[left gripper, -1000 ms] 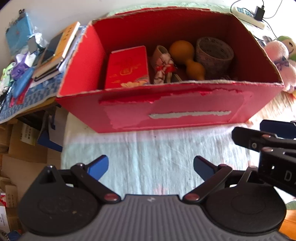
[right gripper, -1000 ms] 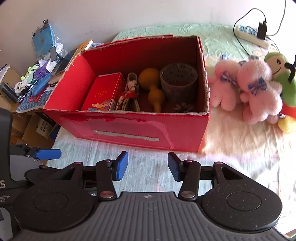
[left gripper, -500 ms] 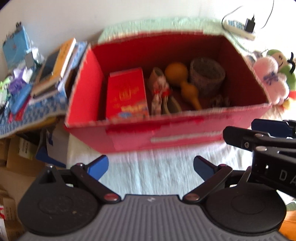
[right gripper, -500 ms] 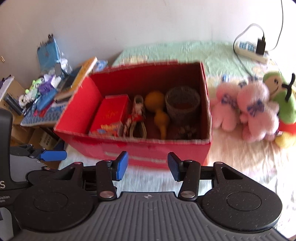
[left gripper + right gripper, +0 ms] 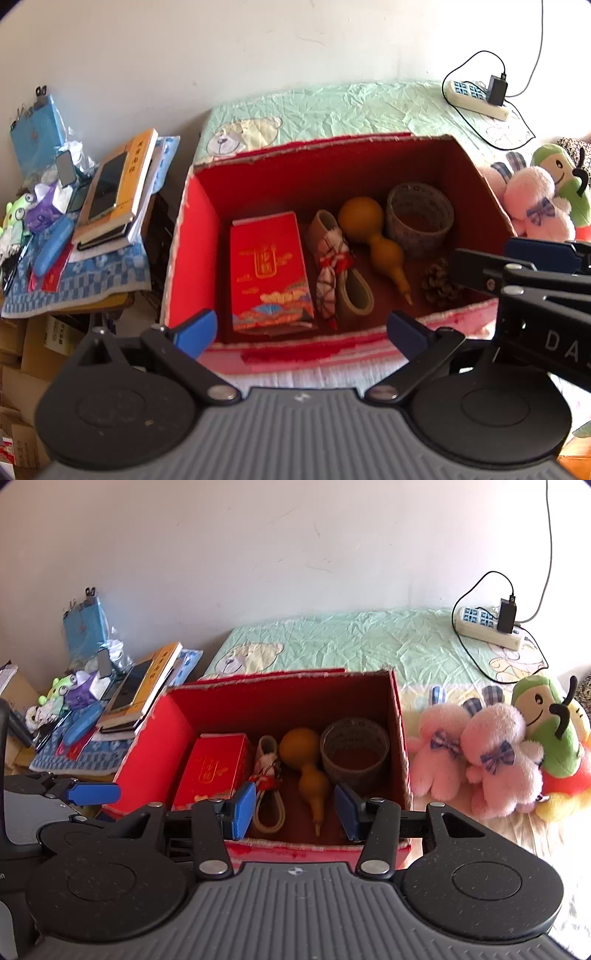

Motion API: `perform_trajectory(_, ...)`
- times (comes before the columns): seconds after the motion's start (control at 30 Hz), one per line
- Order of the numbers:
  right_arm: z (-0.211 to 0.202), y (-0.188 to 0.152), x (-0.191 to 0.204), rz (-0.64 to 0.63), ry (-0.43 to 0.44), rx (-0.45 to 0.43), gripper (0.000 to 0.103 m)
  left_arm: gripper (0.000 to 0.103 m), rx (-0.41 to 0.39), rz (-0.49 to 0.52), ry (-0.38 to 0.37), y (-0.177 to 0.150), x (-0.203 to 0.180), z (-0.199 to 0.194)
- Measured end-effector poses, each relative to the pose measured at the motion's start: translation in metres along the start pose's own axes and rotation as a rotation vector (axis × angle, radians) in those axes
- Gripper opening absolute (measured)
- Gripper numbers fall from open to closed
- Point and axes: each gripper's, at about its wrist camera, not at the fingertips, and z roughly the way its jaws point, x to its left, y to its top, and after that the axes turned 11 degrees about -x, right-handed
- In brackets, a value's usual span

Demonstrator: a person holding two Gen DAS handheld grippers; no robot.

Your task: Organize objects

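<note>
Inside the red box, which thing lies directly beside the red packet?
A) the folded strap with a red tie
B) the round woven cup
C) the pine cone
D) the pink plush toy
A: the folded strap lies right next to the red packet in the red box.

Both tools gape empty — left tool [image 5: 301,332], right tool [image 5: 295,812].

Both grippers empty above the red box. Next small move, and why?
Probably swing the right gripper toward the pink plush toys lying on the bedsheet beside the red box. Its jaws are open with nothing between them, the toys are outside the box on its side, and the box floor in front of the woven cup looks free.
</note>
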Motion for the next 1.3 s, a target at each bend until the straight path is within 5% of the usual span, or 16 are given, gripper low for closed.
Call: perform_trajectory(1.3, 0.07, -0.001, -0.014, 0.016, -0.136, 0.027, 0.051, 0.1, -0.077, -0.004, 0.051, 0.01, 0.01, 0.066)
